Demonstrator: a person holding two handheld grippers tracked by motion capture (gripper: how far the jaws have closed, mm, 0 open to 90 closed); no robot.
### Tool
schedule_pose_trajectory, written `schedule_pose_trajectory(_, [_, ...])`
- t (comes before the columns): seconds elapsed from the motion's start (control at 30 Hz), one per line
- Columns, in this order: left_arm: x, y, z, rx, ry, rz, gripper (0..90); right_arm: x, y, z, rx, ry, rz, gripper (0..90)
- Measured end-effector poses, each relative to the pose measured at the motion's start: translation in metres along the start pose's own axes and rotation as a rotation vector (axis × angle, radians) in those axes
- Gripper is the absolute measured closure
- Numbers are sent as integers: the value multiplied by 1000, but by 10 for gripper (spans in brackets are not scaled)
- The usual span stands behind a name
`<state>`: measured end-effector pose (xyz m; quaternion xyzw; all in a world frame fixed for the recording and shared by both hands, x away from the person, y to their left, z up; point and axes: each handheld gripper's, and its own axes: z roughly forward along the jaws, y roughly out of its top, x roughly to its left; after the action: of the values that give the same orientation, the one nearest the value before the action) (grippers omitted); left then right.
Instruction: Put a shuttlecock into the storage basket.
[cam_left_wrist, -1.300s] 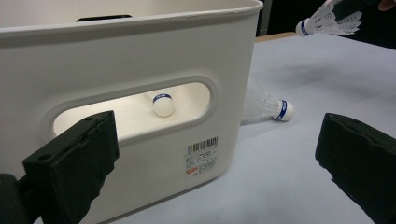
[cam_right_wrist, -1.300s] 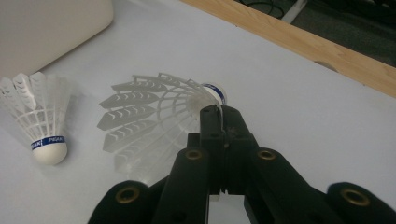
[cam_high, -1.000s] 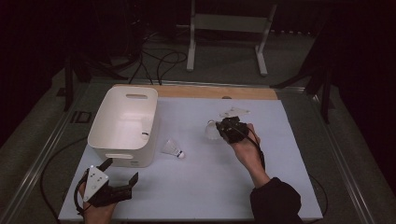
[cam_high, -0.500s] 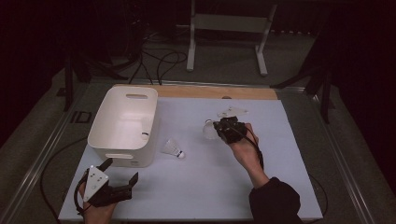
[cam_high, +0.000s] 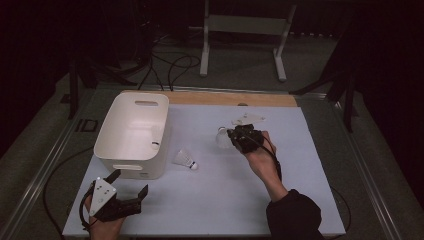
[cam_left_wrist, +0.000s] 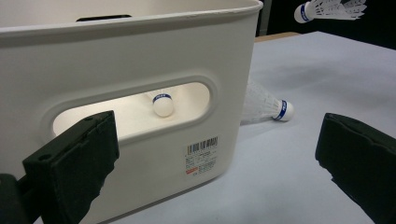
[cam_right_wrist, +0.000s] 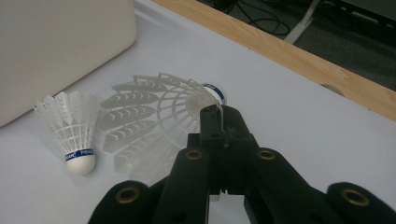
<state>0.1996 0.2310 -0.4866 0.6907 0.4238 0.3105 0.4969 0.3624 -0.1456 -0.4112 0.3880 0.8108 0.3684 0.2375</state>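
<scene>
One shuttlecock (cam_left_wrist: 162, 103) is seen in the tub (cam_high: 131, 134); another (cam_right_wrist: 154, 128) is clamped in the right tongs (cam_right_wrist: 219, 116); a third (cam_high: 185, 160) apparently awaits on the counter (cam_high: 210, 200); left tongs (cam_left_wrist: 210, 158) gape empty.

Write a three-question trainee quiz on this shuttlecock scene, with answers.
1. True or false: the right gripper is shut on a shuttlecock.
2. Where does the loose shuttlecock on the table lie? A) beside the white bin B) on the wooden strip C) under the left gripper
3. What shows through the bin's handle slot in the left gripper view?

Key
1. True: the jaws pinch its feather skirt.
2. A
3. Another shuttlecock inside the bin.
</scene>
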Motion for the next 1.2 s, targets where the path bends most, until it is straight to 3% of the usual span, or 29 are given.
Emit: schedule_pose_trajectory(1.2, [0, 0, 0, -1, 1, 1, 2, 8, 10, -6, -29, 28, -5, 893])
